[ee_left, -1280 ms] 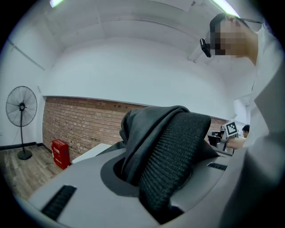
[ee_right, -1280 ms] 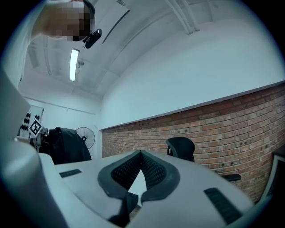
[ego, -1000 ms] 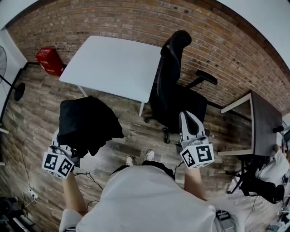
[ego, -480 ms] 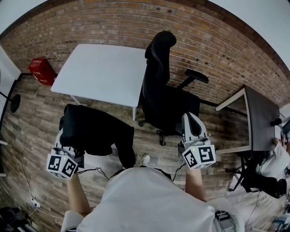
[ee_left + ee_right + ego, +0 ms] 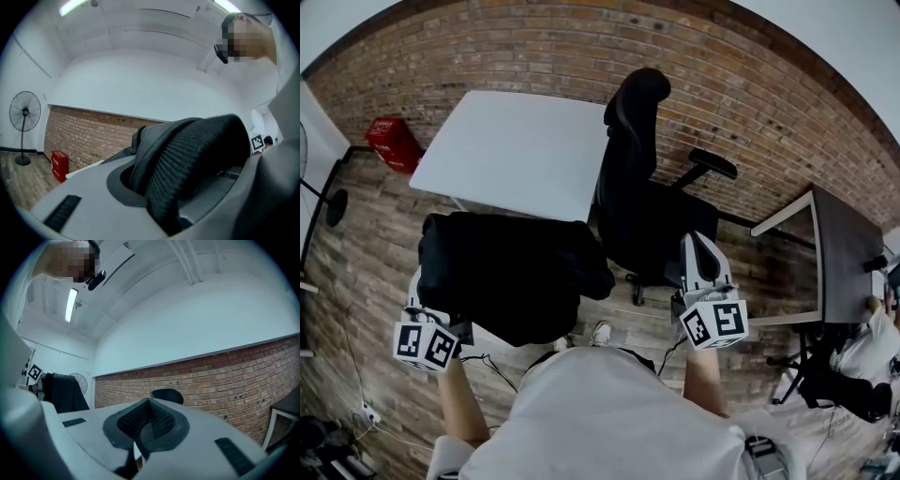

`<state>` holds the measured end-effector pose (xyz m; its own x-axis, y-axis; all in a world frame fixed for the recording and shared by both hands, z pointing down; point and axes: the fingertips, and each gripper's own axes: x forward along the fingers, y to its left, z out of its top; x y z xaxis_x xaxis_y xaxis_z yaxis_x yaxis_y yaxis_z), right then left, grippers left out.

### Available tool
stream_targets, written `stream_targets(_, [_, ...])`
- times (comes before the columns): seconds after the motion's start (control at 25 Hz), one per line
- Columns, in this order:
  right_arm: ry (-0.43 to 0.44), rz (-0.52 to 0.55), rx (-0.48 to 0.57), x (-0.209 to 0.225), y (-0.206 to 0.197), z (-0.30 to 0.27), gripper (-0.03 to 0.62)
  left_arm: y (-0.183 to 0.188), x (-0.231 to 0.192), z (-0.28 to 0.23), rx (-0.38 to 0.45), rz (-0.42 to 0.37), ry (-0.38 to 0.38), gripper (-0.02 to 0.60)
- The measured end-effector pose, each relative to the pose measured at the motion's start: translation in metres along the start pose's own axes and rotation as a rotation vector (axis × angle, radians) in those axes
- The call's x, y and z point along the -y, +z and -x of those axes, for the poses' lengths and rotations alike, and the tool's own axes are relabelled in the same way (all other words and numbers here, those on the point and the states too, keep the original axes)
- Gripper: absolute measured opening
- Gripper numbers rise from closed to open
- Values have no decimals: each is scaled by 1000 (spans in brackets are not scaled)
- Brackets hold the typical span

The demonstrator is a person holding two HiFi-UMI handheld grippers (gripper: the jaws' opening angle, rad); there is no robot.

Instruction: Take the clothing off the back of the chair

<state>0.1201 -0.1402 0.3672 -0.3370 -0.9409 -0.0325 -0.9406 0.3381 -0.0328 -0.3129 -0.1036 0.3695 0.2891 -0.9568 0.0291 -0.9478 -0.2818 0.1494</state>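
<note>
spread the black garment (image 5: 506, 281) wider than a second ago, from a narrow bunch hanging under the left gripper (image 5: 159, 187) into a broad sheet reaching sideways toward the office chair (image 5: 647, 187). clamped the left gripper's jaws almost fully together on the garment's ribbed knit hem, with thick folds bulging up and out between the pads. carried the garment in the air, fully off the chair back, over the wood plank floor (image 5: 375, 216) and in front of the near edge of the white table (image 5: 516, 141); overlapped that near edge with the cloth's top in the head view. held the right gripper (image 5: 696, 246) level, just in front of the chair's seat in the head view, jaws pressed together and gripping nothing. found the chair upright at the table's right edge, backed by the brick wall (image 5: 750, 84), one armrest sticking out to the right. caught a red box (image 5: 391, 141) on the floor beyond the table's left corner, a pedestal fan (image 5: 24, 112) further left, and a dark desk (image 5: 844, 253) well off to the right.
</note>
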Motion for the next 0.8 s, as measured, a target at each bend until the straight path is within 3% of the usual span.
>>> stream_targets(0.2, [-7, 8, 6, 9, 1, -1, 20, -2, -4, -4, 19, 65, 29, 81])
stream_targets(0.8, [-57, 41, 5, 28, 2, 2, 18, 5, -8, -22, 31, 73, 56, 80])
